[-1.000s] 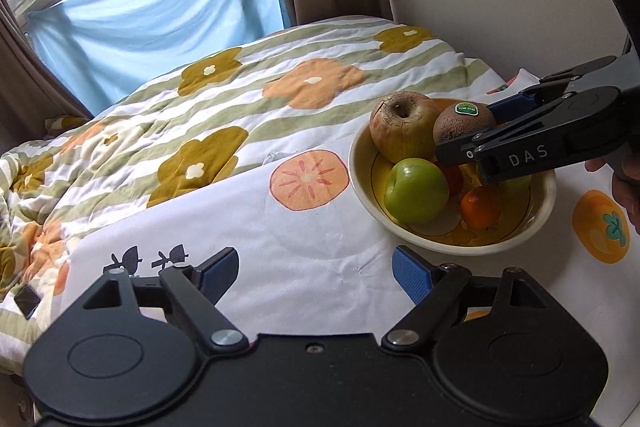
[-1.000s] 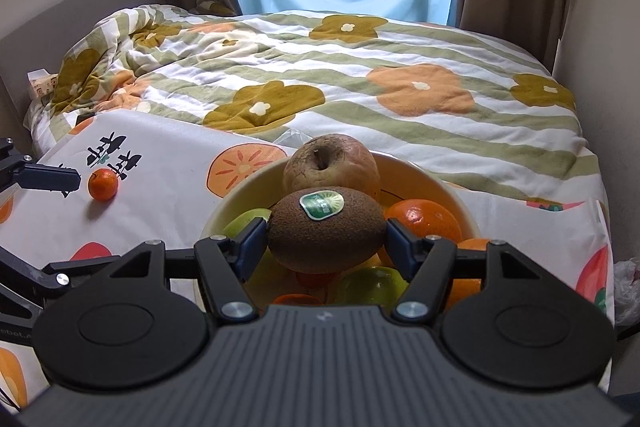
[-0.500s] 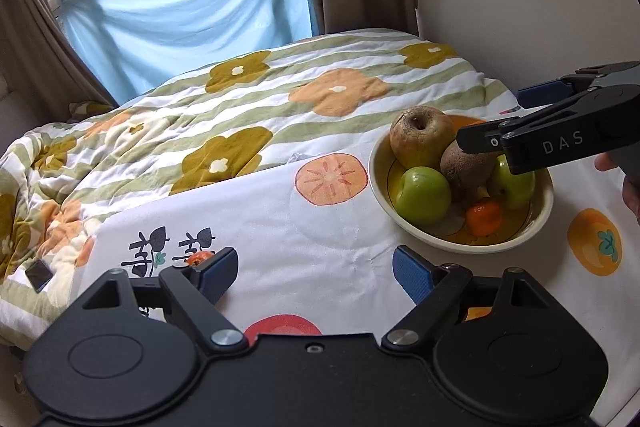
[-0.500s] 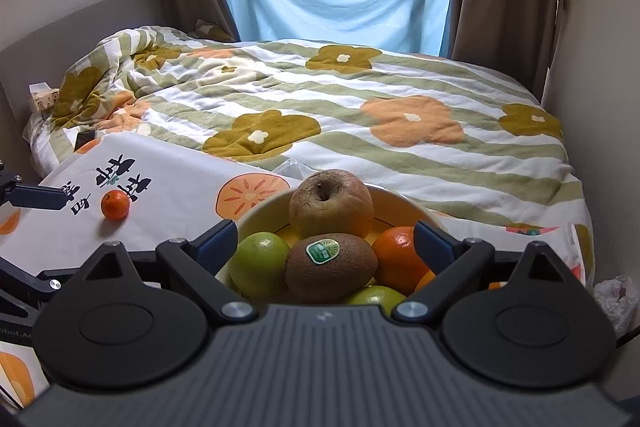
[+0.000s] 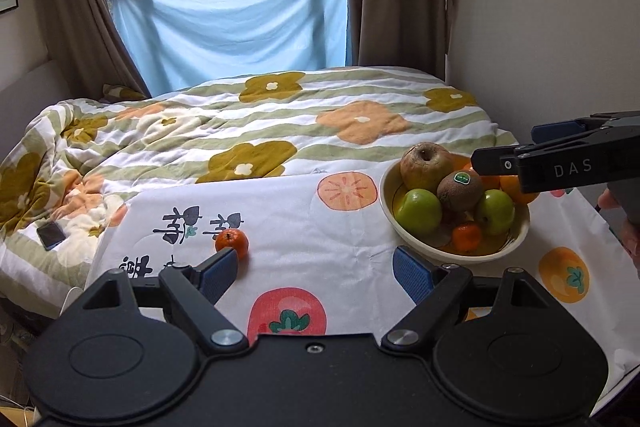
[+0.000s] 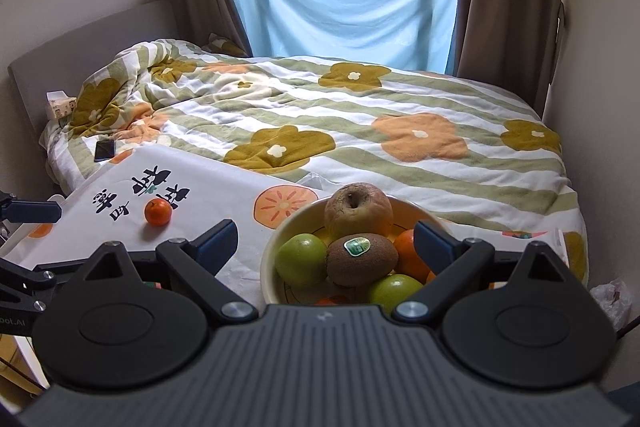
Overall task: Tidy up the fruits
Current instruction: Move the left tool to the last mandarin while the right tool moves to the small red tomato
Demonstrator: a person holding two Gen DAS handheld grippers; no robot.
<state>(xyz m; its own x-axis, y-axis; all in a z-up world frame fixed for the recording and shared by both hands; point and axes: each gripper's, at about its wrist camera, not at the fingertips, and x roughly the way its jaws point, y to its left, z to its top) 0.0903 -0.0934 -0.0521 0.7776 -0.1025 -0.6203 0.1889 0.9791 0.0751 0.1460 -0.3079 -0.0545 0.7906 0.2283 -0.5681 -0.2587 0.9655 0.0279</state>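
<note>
A cream bowl [image 5: 404,227] [image 6: 272,259] on the printed cloth holds a brown kiwi with a green sticker [image 5: 459,190] [image 6: 362,259], a russet apple [image 5: 426,165] [image 6: 358,211], two green apples, and oranges. A small mandarin [image 5: 232,242] [image 6: 158,211] lies loose on the cloth left of the bowl. My right gripper [image 6: 325,241] is open and empty, pulled back above the bowl; it shows from the side in the left wrist view [image 5: 516,151]. My left gripper [image 5: 316,269] is open and empty, with its left fingertip just in front of the mandarin.
The printed cloth [image 5: 340,267] covers a table against a bed with a flowered quilt [image 5: 260,123]. A phone [image 5: 51,235] lies on the quilt at the left. A wall stands close on the right. A white bag [image 6: 610,301] sits beyond the table's right edge.
My right gripper opened and let go of the kiwi into the bowl, then drew back. My left gripper pulled back and left, bringing the mandarin into view.
</note>
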